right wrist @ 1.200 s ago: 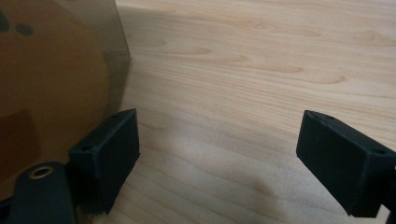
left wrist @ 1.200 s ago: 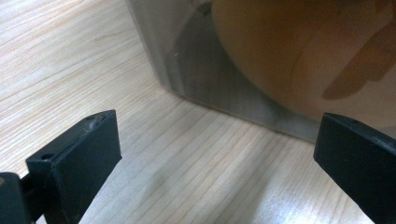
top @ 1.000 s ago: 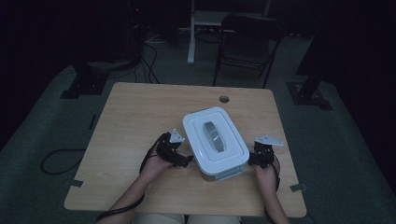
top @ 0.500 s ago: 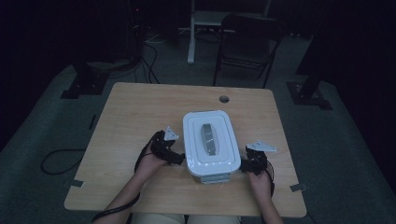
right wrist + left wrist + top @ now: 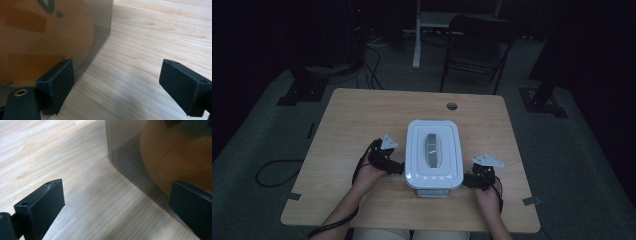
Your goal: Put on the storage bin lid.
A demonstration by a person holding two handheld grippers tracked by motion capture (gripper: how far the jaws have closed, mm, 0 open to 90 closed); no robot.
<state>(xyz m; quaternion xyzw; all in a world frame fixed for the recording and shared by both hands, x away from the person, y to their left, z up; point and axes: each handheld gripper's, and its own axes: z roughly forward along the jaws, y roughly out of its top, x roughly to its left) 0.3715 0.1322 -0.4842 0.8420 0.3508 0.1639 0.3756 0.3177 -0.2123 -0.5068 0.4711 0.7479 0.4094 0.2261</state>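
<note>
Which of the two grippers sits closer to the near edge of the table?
The right gripper, at the container's near right corner. The left gripper rests against the container's left side, a little farther up the table.

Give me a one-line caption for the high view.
Two hand-held grippers, left gripper and right gripper, flank a white-lidded container on a wooden table.

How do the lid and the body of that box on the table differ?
The lid is opaque white with a grey handle; the box body is see-through smoky plastic, with something orange showing inside. The lid lies flat on top, facing up; the body stands below it with upright walls on the table. Both have rounded corners.
</note>
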